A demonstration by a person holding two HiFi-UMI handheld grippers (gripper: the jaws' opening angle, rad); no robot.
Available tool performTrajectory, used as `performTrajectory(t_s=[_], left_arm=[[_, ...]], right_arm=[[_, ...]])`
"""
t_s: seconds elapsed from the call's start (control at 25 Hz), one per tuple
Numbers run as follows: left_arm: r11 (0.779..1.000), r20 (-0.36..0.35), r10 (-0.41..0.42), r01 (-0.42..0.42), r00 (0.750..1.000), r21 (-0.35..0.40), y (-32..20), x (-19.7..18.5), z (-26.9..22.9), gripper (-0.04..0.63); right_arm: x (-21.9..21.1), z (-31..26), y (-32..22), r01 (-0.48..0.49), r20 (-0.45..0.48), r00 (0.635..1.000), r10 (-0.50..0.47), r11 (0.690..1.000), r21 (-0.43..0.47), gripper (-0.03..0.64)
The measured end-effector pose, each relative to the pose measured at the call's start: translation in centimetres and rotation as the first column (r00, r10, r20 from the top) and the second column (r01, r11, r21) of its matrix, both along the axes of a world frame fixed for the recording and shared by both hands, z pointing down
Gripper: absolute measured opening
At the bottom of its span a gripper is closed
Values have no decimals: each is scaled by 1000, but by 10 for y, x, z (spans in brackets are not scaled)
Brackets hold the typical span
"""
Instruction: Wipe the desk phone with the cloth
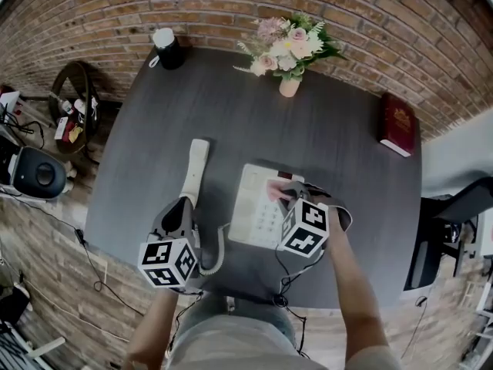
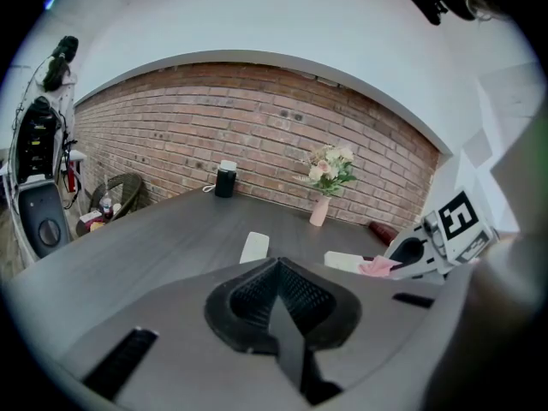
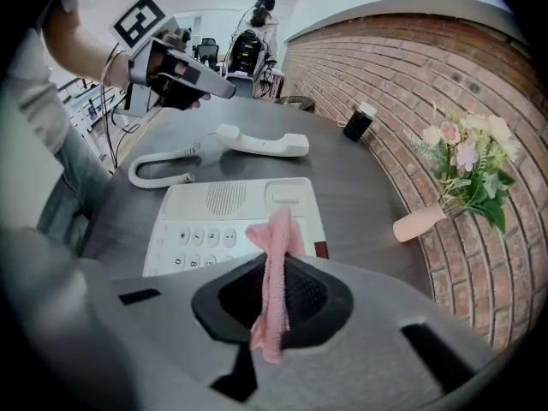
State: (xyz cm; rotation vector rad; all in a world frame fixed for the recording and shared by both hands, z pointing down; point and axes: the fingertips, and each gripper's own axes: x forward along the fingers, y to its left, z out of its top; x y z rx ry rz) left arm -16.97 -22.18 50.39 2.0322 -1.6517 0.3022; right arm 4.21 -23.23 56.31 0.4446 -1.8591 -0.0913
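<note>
Close under the head camera, the right hand-held gripper (image 1: 286, 195) has its jaws pinched on the pink cloth (image 3: 276, 229). The cloth's free end is over the far side of the desk phone (image 1: 258, 206), which sits near the tabletop's (image 1: 231, 106) front edge. Whether the cloth touches the phone is unclear.

The left hand-held gripper (image 2: 278, 268) is closed on nothing, beside the handset (image 1: 197, 164) lying off the base.

Lower the cloth until it lies flat, then sweep lightly across the keys. Bracing the base with the left gripper would likely stop it sliding.
</note>
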Motion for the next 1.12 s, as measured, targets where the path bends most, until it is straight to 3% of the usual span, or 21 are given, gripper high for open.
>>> performTrajectory(t_s=[1.12], left_arm=[[1000,1,18,-18,1000,-6,27,-11,1,-2]], right_arm=[[-11,14,49,-3,-1,1000,3,998,-67,20]])
